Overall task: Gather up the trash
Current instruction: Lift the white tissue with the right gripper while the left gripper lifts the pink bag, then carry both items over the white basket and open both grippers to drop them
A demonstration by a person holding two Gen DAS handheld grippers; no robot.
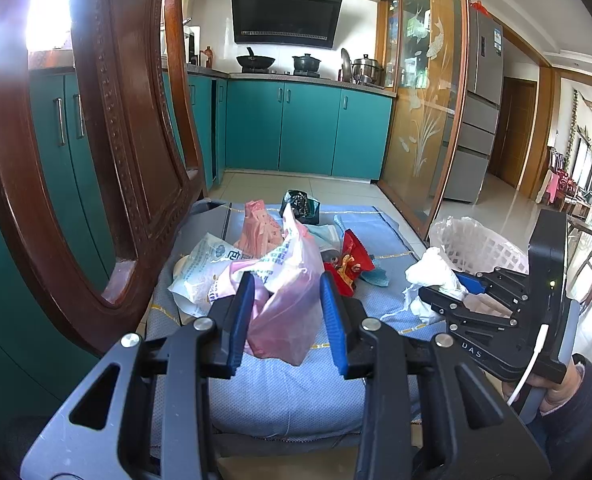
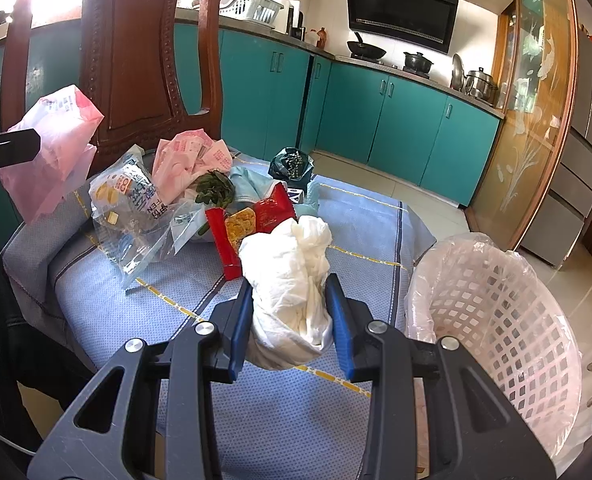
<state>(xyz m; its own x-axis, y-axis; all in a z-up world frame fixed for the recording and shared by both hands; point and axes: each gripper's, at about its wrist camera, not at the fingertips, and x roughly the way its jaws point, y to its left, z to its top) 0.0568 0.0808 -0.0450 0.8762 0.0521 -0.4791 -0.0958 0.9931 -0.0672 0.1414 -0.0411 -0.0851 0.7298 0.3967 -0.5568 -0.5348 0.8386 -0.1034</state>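
Note:
My left gripper (image 1: 288, 300) is shut on a pink plastic bag (image 1: 284, 304) and holds it above the blue cushion (image 1: 280, 396); the bag also shows at the left of the right wrist view (image 2: 56, 148). My right gripper (image 2: 292, 312) is shut on a crumpled white tissue wad (image 2: 292, 280), lifted just left of the white lattice bin (image 2: 503, 320). More trash lies on the cushion: a red snack wrapper (image 2: 256, 224), a clear printed bag (image 2: 128, 208), a pink wrapper (image 2: 192, 160), a dark green bag (image 2: 292, 164).
A carved wooden chair back (image 1: 108, 152) rises at the left behind the cushion. The bin is lined with a thin plastic bag and stands at the cushion's right edge. Teal kitchen cabinets (image 1: 307, 128) and tiled floor lie beyond.

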